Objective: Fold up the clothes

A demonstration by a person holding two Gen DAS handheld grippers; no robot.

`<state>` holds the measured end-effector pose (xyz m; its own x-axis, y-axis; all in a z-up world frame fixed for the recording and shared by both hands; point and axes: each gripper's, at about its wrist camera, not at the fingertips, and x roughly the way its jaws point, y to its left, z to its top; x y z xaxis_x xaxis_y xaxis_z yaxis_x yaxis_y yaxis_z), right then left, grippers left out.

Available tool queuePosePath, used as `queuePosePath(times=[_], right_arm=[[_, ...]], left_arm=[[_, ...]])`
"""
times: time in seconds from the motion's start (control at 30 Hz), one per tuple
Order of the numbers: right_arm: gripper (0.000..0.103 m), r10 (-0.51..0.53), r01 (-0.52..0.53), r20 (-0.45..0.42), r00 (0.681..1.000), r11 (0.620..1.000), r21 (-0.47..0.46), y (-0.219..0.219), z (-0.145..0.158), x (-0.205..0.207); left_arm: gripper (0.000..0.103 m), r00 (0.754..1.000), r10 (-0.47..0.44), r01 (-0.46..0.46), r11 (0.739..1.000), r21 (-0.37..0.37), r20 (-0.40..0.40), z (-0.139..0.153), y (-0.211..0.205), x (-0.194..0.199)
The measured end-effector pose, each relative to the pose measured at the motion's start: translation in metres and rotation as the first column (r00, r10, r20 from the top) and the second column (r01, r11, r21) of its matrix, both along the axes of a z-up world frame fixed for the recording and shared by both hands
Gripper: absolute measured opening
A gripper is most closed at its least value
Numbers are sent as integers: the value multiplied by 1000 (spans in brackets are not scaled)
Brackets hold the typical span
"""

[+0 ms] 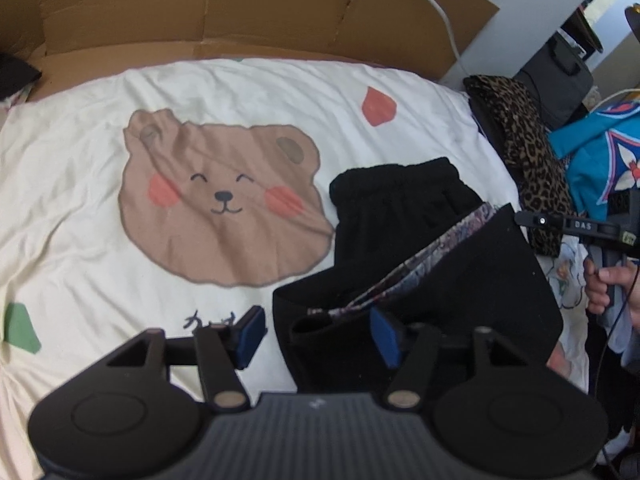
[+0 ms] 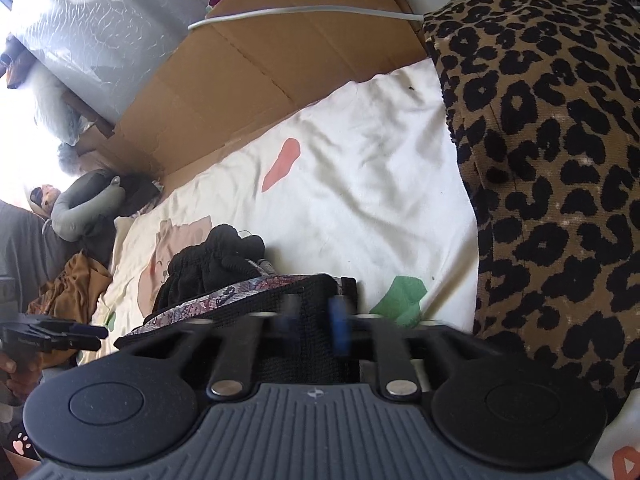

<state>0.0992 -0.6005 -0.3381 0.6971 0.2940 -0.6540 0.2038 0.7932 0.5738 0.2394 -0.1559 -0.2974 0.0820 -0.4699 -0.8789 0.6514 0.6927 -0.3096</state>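
Garment: black knit shorts (image 1: 404, 216) with gathered elastic waistband and paisley-patterned lining strip (image 1: 424, 264), partly folded on the bed.
Surface: cream cotton sheet (image 1: 80, 184), wrinkled, printed with a brown bear face (image 1: 224, 200).
Left gripper (image 1: 318, 336): blue-padded jaws spread wide, holding nothing; right pad over the shorts' near black edge, left pad over bare sheet.
Right gripper (image 2: 314, 320): jaws narrow, motion-blurred, at the shorts' black hem; grip cannot be told.
Beside: leopard-print fabric (image 2: 552, 168); brown cardboard (image 1: 192, 8) behind.
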Motion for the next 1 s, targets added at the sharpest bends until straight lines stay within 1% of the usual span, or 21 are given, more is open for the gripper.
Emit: queuePosePath(times=[0.03,0.13,0.23,0.27,0.3,0.33,0.37,0.4,0.43,0.47,0.5,0.57,0.6,0.7,0.77,0.87,1.0], right_arm=[[59,-2,2,1,1000,1000,-1,0,-1,0],[59,5,-5,-7,1000,1000,3,0,-5,4],[58,13,-13,-23,1000,1000,13,1,-11,10],[56,16,-15,-29,999,1000,16,2,-13,12],[52,18,-17,-35,999,1000,20,2,-15,14],[47,20,-20,-41,999,1000,23,3,-17,16],[39,25,-24,-43,999,999,25,4,-18,17],[32,34,-33,-38,999,999,25,4,-17,17],[29,42,-41,-34,999,999,25,5,-16,17],[22,50,-50,-29,998,998,24,6,-16,17],[14,54,-53,-25,998,998,21,6,-15,17],[6,43,-43,-18,999,999,7,5,-13,16],[5,38,-38,-14,999,999,0,4,-12,16],[5,23,-24,-3,1000,1000,-20,3,-9,14],[5,14,-13,5,1000,999,-34,2,-7,14],[4,-1,2,17,1000,999,-54,0,-4,12],[4,-5,5,12,1000,997,-78,0,-4,16]], left_arm=[[62,1000,0,0,1000,0,-3,-2,2,-1],[63,1000,-7,7,1000,0,-14,-8,5,-4],[65,1000,-26,26,1000,12,-7,-15,6,-8],[65,1000,-29,29,999,21,0,-18,5,-10],[64,1000,-31,31,999,32,4,-23,4,-11],[60,999,-38,38,998,44,4,-28,2,-13],[50,999,-44,44,998,51,2,-32,1,-13],[46,999,-48,48,997,55,0,-37,-1,-13],[38,999,-47,47,997,56,2,-39,-2,-13],[34,999,-42,42,998,48,6,-40,-2,-13],[32,999,-38,38,999,37,11,-40,-3,-12],[23,999,-34,33,999,25,20,-38,-4,-11],[22,999,-30,29,999,19,21,-37,-4,-10],[9,1000,-6,6,1000,-14,22,-32,-3,-6],[4,1000,6,-5,999,-39,29,-28,-2,-4],[3,999,14,-12,999,-45,39,-27,-2,-5],[2,999,25,-25,1000,-15,34,-34,-3,-4]])
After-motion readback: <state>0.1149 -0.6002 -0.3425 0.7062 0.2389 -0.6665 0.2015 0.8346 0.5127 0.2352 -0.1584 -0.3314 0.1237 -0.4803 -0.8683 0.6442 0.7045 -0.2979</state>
